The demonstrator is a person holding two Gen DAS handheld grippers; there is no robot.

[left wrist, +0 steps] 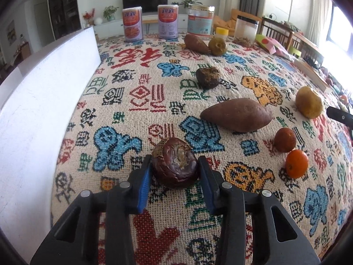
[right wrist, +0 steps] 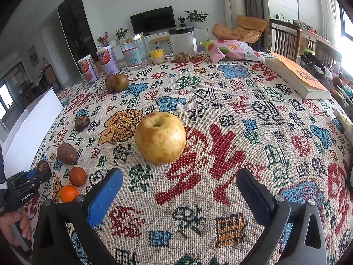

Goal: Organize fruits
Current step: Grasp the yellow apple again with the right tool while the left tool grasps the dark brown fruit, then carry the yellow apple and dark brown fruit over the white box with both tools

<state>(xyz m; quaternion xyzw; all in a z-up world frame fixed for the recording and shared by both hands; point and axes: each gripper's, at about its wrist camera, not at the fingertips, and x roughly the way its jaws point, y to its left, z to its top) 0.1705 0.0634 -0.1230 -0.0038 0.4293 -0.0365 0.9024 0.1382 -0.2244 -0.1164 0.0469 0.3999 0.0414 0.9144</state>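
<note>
White box (left wrist: 44,101) walling the left, bare cloth (left wrist: 141,114) beside it, sweet potato (left wrist: 237,114) ahead-right

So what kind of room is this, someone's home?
Most likely a home living room: a television on a low cabinet, potted plants beside it, and a table under a woven cloth with fruit and food jars.

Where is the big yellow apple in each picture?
Left wrist view: the yellow apple sits far right on the patterned tablecloth, past the sweet potato.
Right wrist view: it is near the middle, just ahead of the right gripper, whose jaws stand wide open.
Shared landmark: the orange mandarin.
</note>
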